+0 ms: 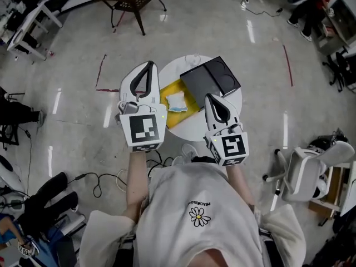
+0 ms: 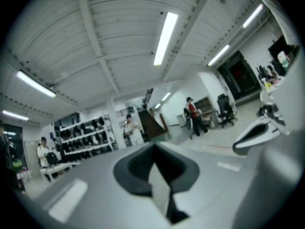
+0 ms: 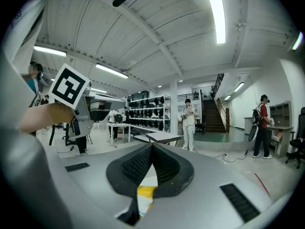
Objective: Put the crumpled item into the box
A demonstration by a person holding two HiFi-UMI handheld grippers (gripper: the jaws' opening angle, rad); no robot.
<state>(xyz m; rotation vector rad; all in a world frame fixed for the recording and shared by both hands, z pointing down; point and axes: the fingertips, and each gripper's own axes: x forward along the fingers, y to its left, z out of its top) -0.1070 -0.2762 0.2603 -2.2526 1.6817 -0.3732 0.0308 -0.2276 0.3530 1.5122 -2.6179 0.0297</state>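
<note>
A crumpled white and light-blue item [image 1: 177, 101] lies on a yellow sheet [image 1: 191, 100] on the small round white table [image 1: 186, 128]. Behind it sits an open black box [image 1: 210, 78]. My left gripper [image 1: 148, 65] hovers over the table's left edge, left of the crumpled item, its jaws shut with nothing between them. In the left gripper view the left gripper [image 2: 155, 147] points up at the ceiling. My right gripper [image 1: 209, 97] is just right of the crumpled item, shut and empty. In the right gripper view the right gripper [image 3: 152, 147] shows yellow sheet [image 3: 147, 192] through the gap below its tips.
A white office chair [image 1: 303, 168] stands at the right of the table. A wooden stool [image 1: 130, 1] stands far behind on the floor. Cables [image 1: 105, 179] trail on the floor at the left. Several people stand far off in the gripper views.
</note>
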